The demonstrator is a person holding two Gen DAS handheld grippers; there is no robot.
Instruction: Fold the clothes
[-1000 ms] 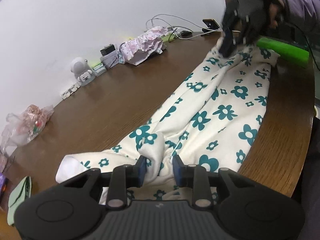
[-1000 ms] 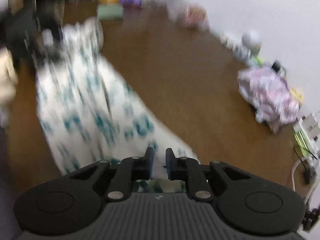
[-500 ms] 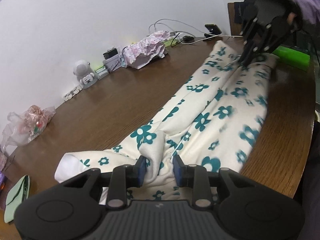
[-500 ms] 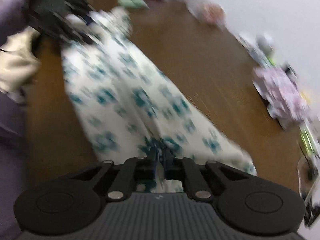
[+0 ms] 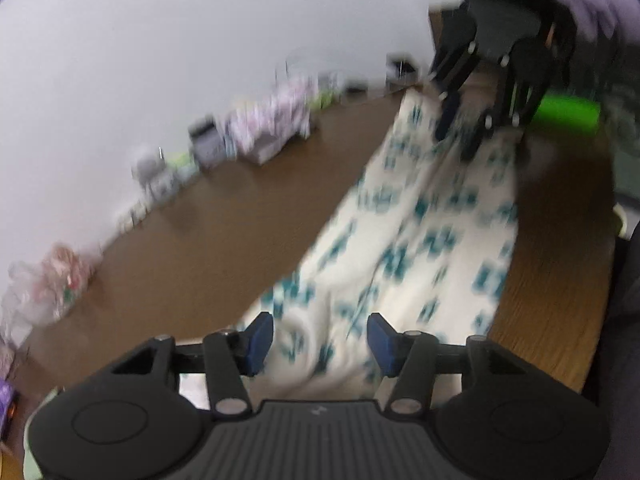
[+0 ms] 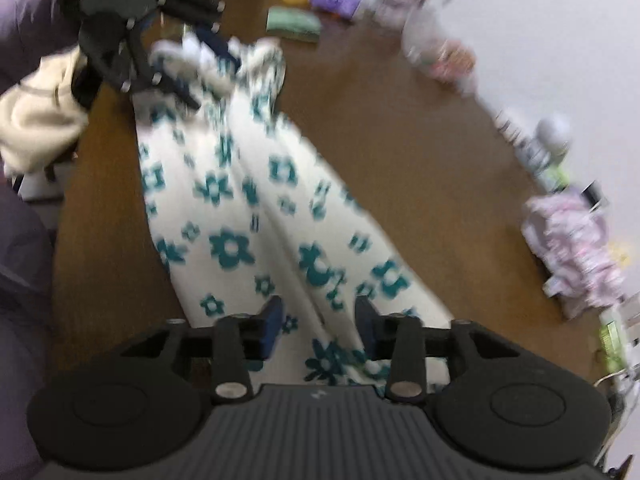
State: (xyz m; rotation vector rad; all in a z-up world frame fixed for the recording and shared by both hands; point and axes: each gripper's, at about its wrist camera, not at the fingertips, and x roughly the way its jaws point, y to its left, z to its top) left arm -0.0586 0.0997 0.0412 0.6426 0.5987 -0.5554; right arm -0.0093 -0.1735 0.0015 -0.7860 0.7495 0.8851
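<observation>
White trousers with teal flowers (image 5: 420, 232) lie stretched along the brown table (image 5: 224, 240); they also show in the right wrist view (image 6: 248, 216). My left gripper (image 5: 320, 340) is open just above one end of the trousers, holding nothing. My right gripper (image 6: 318, 322) is open above the other end, holding nothing. The right gripper shows at the far end in the left wrist view (image 5: 464, 128). The left gripper shows at the far end in the right wrist view (image 6: 180, 76). Both views are blurred.
A pink frilly garment (image 6: 572, 240) and small items line the wall side (image 5: 272, 128). A green roll (image 5: 568, 114) lies by the table edge. A cream garment (image 6: 36, 120) sits off the near edge. A folded green cloth (image 6: 294, 24) lies farther along.
Both grippers have opened and let go of the trousers, which now lie flat on the table. Both grippers have lifted slightly away from the cloth.
</observation>
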